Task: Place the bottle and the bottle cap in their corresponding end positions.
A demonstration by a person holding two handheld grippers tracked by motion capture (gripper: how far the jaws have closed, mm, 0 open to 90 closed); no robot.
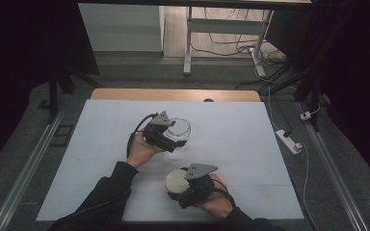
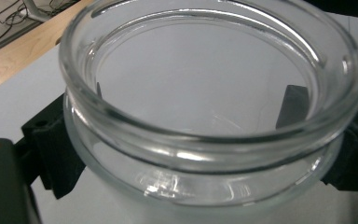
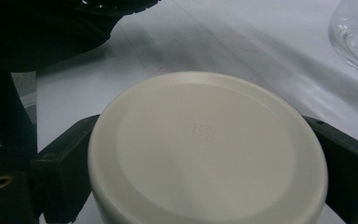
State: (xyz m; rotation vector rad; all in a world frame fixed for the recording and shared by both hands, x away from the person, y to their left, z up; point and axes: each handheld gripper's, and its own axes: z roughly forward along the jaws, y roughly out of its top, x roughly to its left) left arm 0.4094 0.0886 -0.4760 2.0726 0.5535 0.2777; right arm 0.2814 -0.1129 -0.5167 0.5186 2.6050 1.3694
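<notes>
Left gripper (image 1: 169,137) is clamping its fingers on the clear round glass jar (image 1: 179,128); right gripper (image 1: 185,190) is gripping the cream round lid (image 1: 177,182); next up, probably lining the lid over the jar's mouth.

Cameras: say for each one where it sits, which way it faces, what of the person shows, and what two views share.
High view: fixed above the person's side, facing forward and down on the table; forearms, hands, left gripper and right gripper show.
Left gripper view: rides the left gripper, looking along its jaws, which clasp the glass jar.
Right gripper view: rides the right gripper, jaws around the cream lid.
Shared: the jar also shows at the right gripper view's top right corner.
</notes>
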